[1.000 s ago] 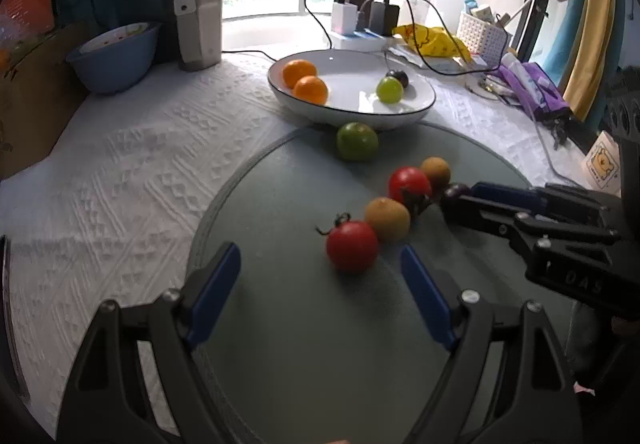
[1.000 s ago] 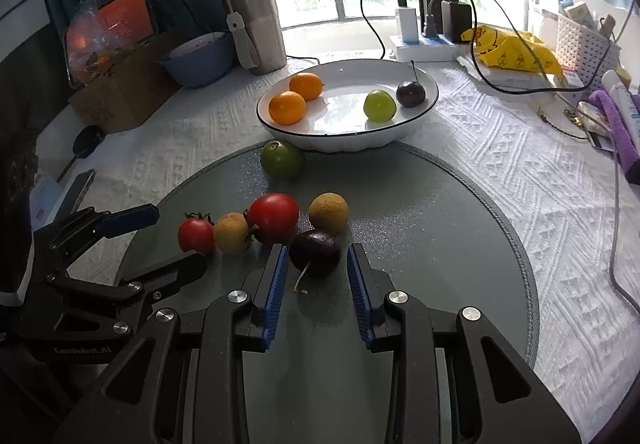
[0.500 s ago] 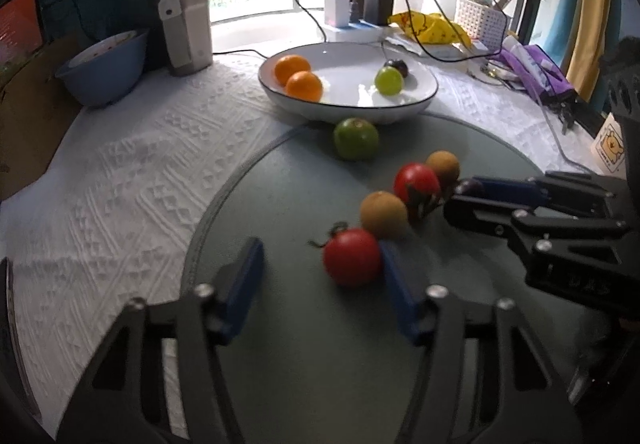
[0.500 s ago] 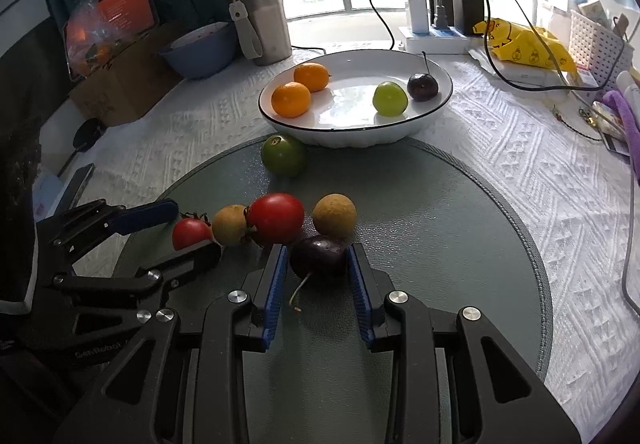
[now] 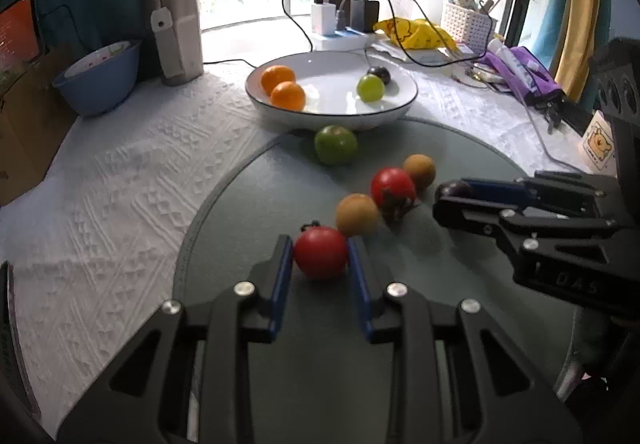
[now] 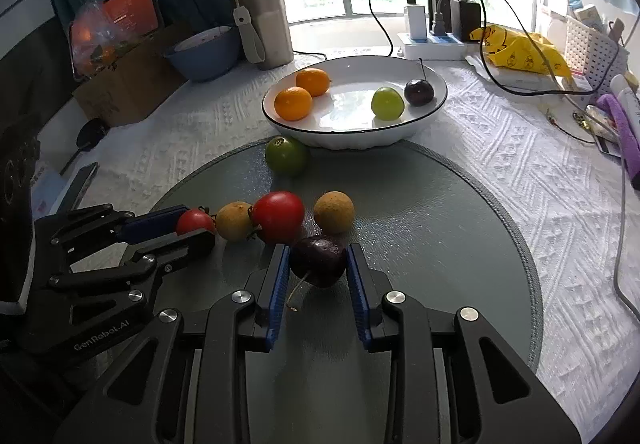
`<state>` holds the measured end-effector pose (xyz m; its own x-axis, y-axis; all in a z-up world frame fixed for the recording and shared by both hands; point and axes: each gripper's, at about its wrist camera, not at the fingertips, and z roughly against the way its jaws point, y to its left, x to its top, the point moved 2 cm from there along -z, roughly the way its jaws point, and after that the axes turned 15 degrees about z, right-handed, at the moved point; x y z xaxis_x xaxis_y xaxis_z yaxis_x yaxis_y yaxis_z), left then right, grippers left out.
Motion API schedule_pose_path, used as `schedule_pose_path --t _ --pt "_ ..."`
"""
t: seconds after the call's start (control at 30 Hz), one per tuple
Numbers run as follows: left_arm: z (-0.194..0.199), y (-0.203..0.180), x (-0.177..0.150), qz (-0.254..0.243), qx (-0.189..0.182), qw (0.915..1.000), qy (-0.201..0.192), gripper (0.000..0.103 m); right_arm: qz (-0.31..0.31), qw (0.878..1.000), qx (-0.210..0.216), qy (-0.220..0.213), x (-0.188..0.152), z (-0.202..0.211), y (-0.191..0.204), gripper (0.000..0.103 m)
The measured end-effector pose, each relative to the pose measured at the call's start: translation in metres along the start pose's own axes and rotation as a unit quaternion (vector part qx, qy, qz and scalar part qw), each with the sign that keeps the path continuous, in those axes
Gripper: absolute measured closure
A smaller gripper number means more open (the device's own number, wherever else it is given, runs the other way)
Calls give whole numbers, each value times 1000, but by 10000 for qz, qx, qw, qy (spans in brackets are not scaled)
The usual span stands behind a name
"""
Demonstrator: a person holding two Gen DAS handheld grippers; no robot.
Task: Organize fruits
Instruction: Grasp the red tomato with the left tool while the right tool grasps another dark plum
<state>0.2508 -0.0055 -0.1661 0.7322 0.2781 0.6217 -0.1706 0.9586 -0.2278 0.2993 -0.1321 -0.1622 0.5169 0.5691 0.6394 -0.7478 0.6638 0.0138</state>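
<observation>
The small tomato (image 5: 321, 252) is round, glossy red, with a dark stem stub at its top; it sits on the glass disc (image 5: 280, 344) between the blue pads (image 5: 281, 276) of the left gripper (image 5: 318, 258), which has just been closing and now presses it from both sides. Touching it on the far side is a tan fruit (image 5: 357, 214), then a larger tomato (image 5: 393, 187) and a second tan fruit (image 5: 419, 170), strung in a loose row (the two tomatoes differ plainly in size). The dark cherry (image 6: 318, 260) is deep purple, matt, its thin stem trailing toward the camera; the right gripper (image 6: 318, 264) is clamped on it, pads against each flank. Both tools slope downward toward the disc, the left one coming in from the left in the right wrist view, the right one from the right in the left wrist view. Beyond the row a green fruit (image 6: 286, 155) lies just beside the white bowl (image 6: 344, 134); the bowl holds two oranges (image 6: 293, 103), a pale green fruit (image 6: 387, 103) and another cherry (image 6: 419, 92).
</observation>
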Motion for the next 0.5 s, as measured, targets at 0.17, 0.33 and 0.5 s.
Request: schedule_pose_path --t 0.17,0.33,0.5 --pt "9 -5 0 -15 -83 9999 -126 74 19 9999 -59 -102 0 12 2 72" --pt "21 -9 0 -48 -107 9996 -243 74 40 9997 -117 -215 1 24 2 72" --pt "34 -16 4 -116 -94 9991 -397 74 34 9993 -170 -337 4 35 0 72"
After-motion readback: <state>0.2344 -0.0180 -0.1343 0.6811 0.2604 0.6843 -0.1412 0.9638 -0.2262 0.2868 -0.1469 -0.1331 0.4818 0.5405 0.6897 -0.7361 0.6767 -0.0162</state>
